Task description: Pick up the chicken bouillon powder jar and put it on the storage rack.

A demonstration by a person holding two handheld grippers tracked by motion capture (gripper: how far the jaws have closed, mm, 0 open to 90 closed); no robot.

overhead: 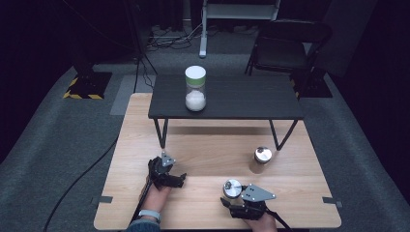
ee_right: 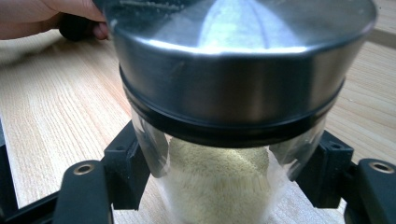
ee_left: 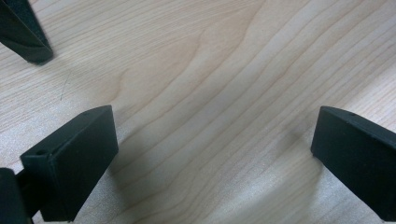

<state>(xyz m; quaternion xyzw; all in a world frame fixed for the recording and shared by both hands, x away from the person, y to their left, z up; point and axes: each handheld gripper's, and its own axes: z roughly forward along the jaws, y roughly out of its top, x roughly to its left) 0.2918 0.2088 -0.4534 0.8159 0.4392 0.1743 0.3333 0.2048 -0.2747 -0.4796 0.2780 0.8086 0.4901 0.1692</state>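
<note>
Three jars on show: left gripper (overhead: pixel 178 179) rests low on the light wooden table (overhead: pixel 208 150), jaws spread over bare wood, the tall white-lidded glass jar (overhead: pixel 195 88) stands back on the black shelf (overhead: pixel 225 96), right gripper (overhead: pixel 231 197) clamps a steel-lidded glass jar of pale grains (ee_right: pixel 224 140) at the near edge, a second steel-lidded jar (overhead: pixel 262 159) further right.

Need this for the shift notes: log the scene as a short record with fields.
Right tongs: shut on the steel-lidded jar of pale yellow grains
Left tongs: open, nothing between them, over the wooden table
Second steel-lidded jar: upright on the wooden table, untouched
White-lidded jar: on the black shelf, white contents
</note>
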